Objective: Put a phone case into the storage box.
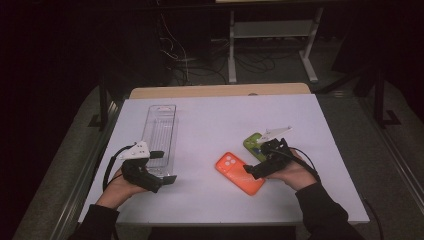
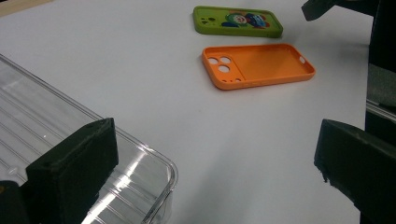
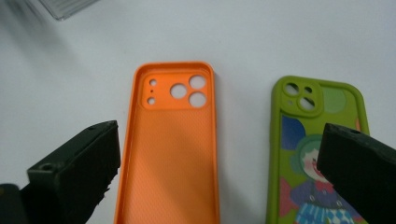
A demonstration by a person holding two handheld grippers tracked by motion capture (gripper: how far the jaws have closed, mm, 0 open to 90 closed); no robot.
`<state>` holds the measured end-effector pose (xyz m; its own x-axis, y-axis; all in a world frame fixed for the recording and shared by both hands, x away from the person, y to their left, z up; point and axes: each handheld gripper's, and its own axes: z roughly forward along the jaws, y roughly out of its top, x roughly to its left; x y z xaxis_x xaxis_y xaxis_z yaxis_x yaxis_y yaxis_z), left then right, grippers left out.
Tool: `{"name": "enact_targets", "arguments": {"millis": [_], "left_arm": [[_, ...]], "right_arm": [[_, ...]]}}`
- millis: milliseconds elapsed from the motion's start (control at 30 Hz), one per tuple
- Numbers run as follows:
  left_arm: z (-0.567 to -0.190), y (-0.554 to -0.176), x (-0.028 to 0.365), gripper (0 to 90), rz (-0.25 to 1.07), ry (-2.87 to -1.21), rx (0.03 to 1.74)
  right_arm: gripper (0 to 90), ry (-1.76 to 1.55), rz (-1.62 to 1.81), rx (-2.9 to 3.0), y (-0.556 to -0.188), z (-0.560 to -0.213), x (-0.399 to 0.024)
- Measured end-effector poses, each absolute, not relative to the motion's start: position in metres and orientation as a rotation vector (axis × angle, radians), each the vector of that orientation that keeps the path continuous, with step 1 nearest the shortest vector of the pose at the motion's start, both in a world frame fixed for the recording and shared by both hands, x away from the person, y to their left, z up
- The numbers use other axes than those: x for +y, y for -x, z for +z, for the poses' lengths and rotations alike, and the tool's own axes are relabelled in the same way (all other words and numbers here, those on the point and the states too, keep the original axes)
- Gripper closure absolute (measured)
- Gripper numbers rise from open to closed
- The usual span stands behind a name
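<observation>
Two phone cases and one tray are lying on the white table [image 1: 210,200]. Going from largest down.

Long clear ribbed plastic tray [image 1: 161,136]: sitting at the table's left, lengthwise, empty. Left gripper [image 1: 163,166] is hovering at its near end with jaws spread wide, gripping nothing; in the left gripper view one jaw is hanging over the tray's rounded corner [image 2: 159,182].

Orange soft-looking phone case with three camera holes [image 3: 173,154]: lying open side up near table centre, just beside the green one, apart from it. Right gripper [image 1: 254,170] is poised directly over it, jaws wide, one to each side of the case, nothing held.

Green phone case with a cartoon print [image 3: 317,154]: lying printed side up, to the right of the orange one in the right gripper view.

Judgement on the orange case: probably light, flexible, slightly grippy silicone or similar; not fragile. Thin walls are likely to bow under squeeze. Best hold seems across the two long side rims near mid-length, or pinching one rim wall.
</observation>
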<state>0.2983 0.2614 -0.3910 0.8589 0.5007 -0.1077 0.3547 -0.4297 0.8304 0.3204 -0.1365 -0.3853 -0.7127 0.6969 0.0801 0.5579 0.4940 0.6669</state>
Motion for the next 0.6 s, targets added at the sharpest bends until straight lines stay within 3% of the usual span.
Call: {"name": "enact_targets", "arguments": {"millis": [600], "left_arm": [[-0.391,-0.298,0.262,0.0,0.19,-2.061,0.624]], "right_arm": [[0.0,-1.076,0.964,2.579,-0.326,-0.394,-0.112]]}}
